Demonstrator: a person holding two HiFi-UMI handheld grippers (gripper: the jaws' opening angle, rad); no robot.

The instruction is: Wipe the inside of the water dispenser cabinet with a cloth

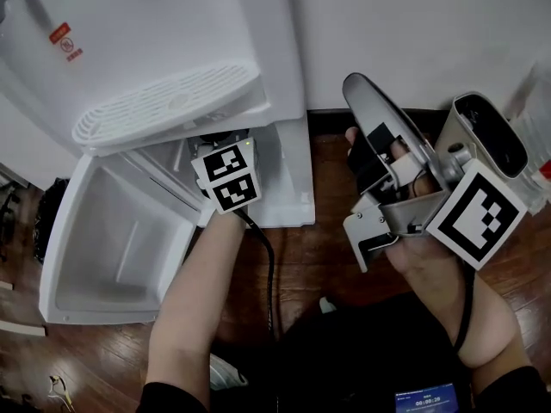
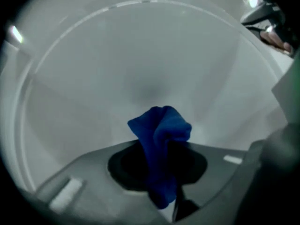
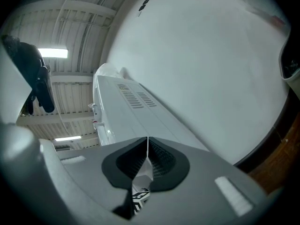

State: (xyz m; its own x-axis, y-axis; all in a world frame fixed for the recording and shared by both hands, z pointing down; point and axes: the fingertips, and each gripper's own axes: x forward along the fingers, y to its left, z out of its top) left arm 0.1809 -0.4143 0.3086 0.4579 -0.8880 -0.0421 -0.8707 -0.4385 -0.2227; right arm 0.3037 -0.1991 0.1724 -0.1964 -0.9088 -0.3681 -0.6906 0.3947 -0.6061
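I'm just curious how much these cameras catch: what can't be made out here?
- Head view: the cloth and the left gripper tips are hidden inside the cabinet, behind the marker cube.
- Left gripper view: whether the cloth touches the cabinet; plain white, blurred.
- Head view: the red label is too small to read.

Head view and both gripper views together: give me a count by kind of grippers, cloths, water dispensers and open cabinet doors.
grippers: 2 (left gripper, right gripper)
blue cloth: 1
water dispenser: 1
open cabinet door: 1
Total: 5
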